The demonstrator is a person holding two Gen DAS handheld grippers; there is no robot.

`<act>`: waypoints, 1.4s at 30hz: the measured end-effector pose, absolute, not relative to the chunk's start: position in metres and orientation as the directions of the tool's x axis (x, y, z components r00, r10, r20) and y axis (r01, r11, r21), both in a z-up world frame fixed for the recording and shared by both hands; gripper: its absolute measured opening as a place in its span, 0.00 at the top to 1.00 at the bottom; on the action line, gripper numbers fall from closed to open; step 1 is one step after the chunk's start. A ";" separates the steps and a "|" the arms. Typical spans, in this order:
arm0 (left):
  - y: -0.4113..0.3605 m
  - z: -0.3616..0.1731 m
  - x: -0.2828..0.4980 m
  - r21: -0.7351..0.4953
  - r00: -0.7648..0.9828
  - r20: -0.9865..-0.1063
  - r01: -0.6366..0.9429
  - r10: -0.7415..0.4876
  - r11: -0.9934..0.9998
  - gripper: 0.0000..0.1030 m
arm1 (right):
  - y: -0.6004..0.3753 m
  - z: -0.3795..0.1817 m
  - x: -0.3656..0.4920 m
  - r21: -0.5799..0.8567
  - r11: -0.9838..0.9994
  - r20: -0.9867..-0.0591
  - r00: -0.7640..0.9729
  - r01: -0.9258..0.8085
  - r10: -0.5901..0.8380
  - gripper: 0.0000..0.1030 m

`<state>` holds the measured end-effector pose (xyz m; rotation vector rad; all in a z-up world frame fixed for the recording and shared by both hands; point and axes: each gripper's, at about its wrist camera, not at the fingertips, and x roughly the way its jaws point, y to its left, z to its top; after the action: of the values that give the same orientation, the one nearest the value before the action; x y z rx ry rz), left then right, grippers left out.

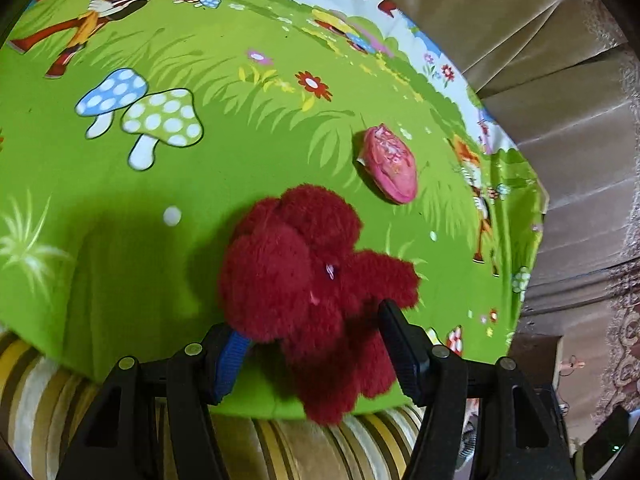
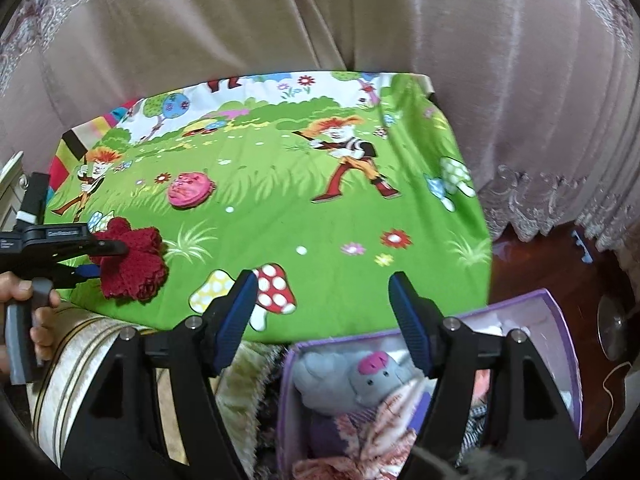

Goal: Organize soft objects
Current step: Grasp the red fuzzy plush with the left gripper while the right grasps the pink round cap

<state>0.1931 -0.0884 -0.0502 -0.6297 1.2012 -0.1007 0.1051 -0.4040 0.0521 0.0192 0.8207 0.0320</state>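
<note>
A dark red plush toy [image 1: 304, 288] sits between the fingers of my left gripper [image 1: 316, 340], which is shut on it at the near edge of the green cartoon sheet [image 1: 192, 184]. It also shows in the right wrist view [image 2: 134, 260], held by the left gripper [image 2: 98, 258]. A pink round soft object [image 1: 390, 164] lies on the sheet beyond the plush; the right wrist view shows it too [image 2: 189, 190]. My right gripper [image 2: 322, 296] is open and empty, above the sheet's near edge and a purple box [image 2: 560, 320] that holds a grey plush mouse [image 2: 360, 376].
The sheet [image 2: 320, 224] covers a raised surface with curtains [image 2: 360, 20] behind it. A striped cushion [image 1: 280, 440] lies under its near edge. The purple box also holds patterned cloth [image 2: 376, 432]. Dark wooden floor [image 2: 560, 264] shows to the right.
</note>
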 end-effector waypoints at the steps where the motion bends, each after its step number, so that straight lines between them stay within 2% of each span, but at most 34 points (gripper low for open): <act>1: -0.090 -0.050 0.197 -0.500 0.383 -0.837 -0.245 -0.390 0.831 0.39 | -0.401 0.051 0.109 0.029 0.999 -0.732 0.680 -0.028 0.041 0.28; 3: -0.093 -0.050 0.203 -0.483 0.386 -0.841 -0.222 -0.378 0.847 0.48 | -0.391 0.050 0.120 0.028 0.998 -0.737 0.673 -0.053 0.056 0.26; 9: -0.094 -0.049 0.210 -0.503 0.411 -0.818 -0.169 -0.403 0.848 0.64 | -0.358 0.042 0.155 0.035 0.992 -0.749 0.654 -0.119 0.104 0.21; 16: -0.075 -0.032 0.210 -0.545 0.516 -0.756 -0.153 -0.403 0.825 0.65 | -0.316 0.029 0.205 0.065 0.981 -0.766 0.620 -0.183 0.167 0.20; 20: -0.053 -0.025 0.208 -0.504 0.587 -0.746 -0.188 -0.315 0.843 0.65 | -0.288 0.019 0.236 0.073 0.975 -0.777 0.601 -0.210 0.188 0.20; 28: -0.033 -0.016 0.205 -0.471 0.657 -0.717 -0.209 -0.234 0.857 0.65 | -0.241 -0.004 0.281 0.087 0.964 -0.802 0.556 -0.251 0.217 0.15; 42: -0.027 -0.021 0.203 -0.488 0.672 -0.702 -0.213 -0.236 0.847 0.65 | -0.206 -0.051 0.319 0.023 0.970 -0.851 0.504 -0.244 0.147 0.17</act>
<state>0.2031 -0.0268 -0.0212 -0.5789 0.8462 -0.0138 0.3195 -0.2055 -0.0510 -0.1048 1.0161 0.2362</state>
